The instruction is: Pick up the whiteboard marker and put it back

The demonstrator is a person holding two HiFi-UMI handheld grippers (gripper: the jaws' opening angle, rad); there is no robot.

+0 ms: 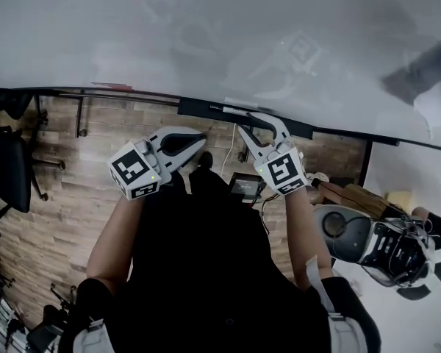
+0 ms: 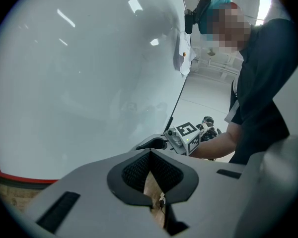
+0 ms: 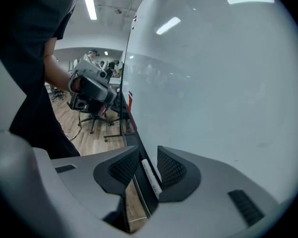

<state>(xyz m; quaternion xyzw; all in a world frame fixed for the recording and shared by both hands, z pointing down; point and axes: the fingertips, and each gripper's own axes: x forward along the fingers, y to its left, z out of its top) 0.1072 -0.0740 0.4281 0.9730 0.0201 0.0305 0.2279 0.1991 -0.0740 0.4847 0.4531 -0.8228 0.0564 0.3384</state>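
Straddling whiteboard marker point(image 3: 150, 176): right gripper point(image 3: 148, 150).

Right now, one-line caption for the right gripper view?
Right gripper, jaws open, straddles the white marker on the whiteboard's black tray.

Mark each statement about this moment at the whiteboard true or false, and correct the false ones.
1. The right gripper has its jaws apart, with the white marker between them. True.
2. The left gripper holds the marker. False: its jaws are together with nothing between them.
3. The marker lies on the black tray along the bottom edge of the whiteboard. True.
4. The floor is grey carpet. False: it is wooden planks.
5. In the head view, the office chair stands at the right. False: it is at the left edge.
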